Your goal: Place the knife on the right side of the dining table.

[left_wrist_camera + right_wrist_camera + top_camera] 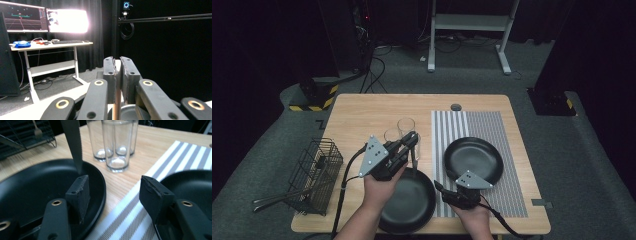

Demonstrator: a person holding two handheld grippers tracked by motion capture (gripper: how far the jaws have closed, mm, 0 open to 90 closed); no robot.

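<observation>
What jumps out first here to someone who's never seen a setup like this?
Probably the left claw, held in a person's hand over the wooden table and shut on a knife that hangs blade-down over the near black plate. Next come the second black plate on the striped mat at the right and the three empty glasses clustered mid-table. A wire basket holding cutlery sits at the left edge.

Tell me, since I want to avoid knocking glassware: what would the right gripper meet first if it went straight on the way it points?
Likely the nearest of the three glasses, standing ahead of the open right gripper past bare table; depth is uncertain.
</observation>
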